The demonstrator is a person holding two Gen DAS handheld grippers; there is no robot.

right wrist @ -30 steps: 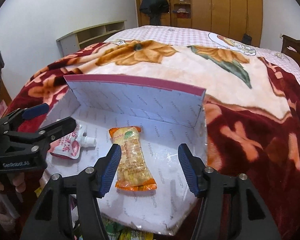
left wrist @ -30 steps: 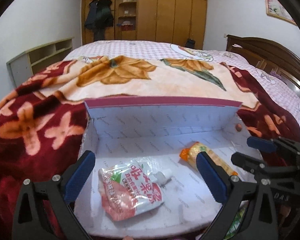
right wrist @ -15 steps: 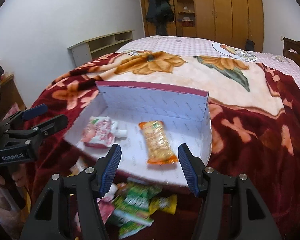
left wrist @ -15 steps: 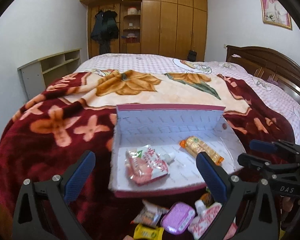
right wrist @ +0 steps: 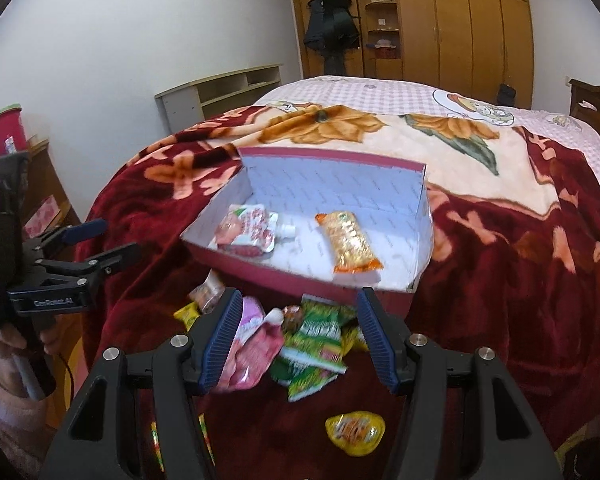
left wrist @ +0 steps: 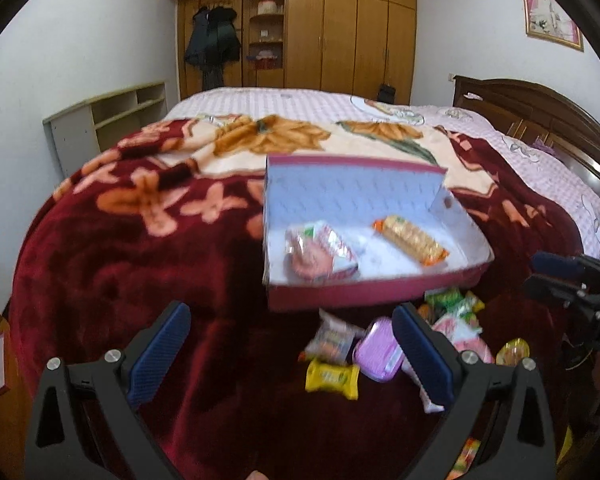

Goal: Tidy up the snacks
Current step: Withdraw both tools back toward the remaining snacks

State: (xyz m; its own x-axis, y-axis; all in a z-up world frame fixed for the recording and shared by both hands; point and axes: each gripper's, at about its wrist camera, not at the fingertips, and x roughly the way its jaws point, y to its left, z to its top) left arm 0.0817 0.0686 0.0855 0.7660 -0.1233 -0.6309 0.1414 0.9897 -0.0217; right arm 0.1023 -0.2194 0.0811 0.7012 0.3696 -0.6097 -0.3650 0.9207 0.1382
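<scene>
A maroon box with a white lining lies open on the bed. Inside it are a red-and-white spout pouch and an orange biscuit pack. In front of the box lies a pile of loose snacks: green packs, a pink pouch, a pink tin, a yellow candy, a yellow jelly cup. My left gripper is open and empty, held back over the blanket. My right gripper is open and empty above the pile.
The bed carries a dark red floral blanket. A wooden headboard runs along the right. A grey shelf unit and wardrobes stand behind. A red cup sits on a wooden stand at the left.
Both grippers have pulled back and up from the box, both still open. The pile of loose snacks in front of the box has come into view.
</scene>
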